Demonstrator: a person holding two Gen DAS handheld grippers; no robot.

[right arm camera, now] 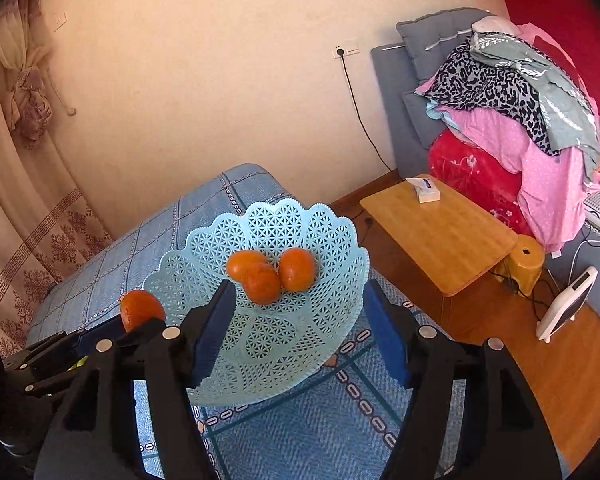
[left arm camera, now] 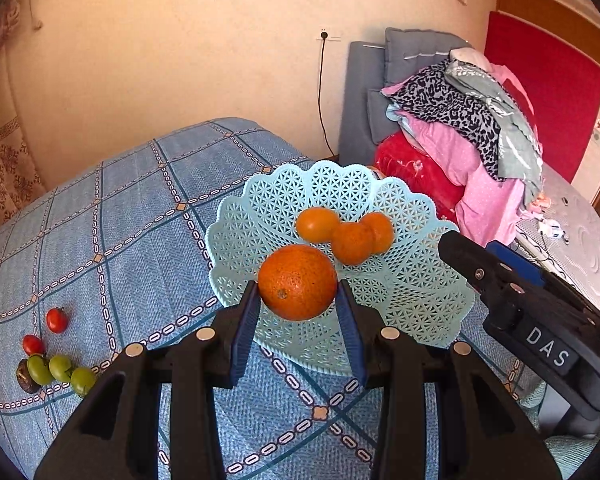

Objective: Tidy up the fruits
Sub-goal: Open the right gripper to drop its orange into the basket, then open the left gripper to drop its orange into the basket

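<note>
Blue checked cloth (left arm camera: 112, 232) covers the table, and the pale turquoise lattice basket (left arm camera: 412, 296) on it serves as the landmark. Well to the left of the basket, near the cloth's edge, lie two red cherry tomatoes (left arm camera: 56, 320), three green grape-like fruits (left arm camera: 62, 368) and a dark brown piece I cannot identify; they sit loose on the cloth, presumably still waiting to be sorted. Over the basket's near-left rim the left gripper (left arm camera: 298, 300) pinches a large orange (left arm camera: 297, 282), its blue pads pressing the fruit's two sides so that it hangs clear above the lattice, a hold that suits carrying it in to be set down. Inside the basket, toward its far side, three smaller oranges (left arm camera: 344, 234) touch one another in a cluster, which suggests orange fruit is being collected here. At the basket's near-right side the right gripper (right arm camera: 296, 328) has its jaws spread with nothing between the pads, only the basket's near wall showing in the gap; that looks like a hand freed and ready for the next fruit. Right of the basket, off the table, stand a low wooden table (right arm camera: 440, 236) and a heap of bedding (right arm camera: 512, 120).
</note>
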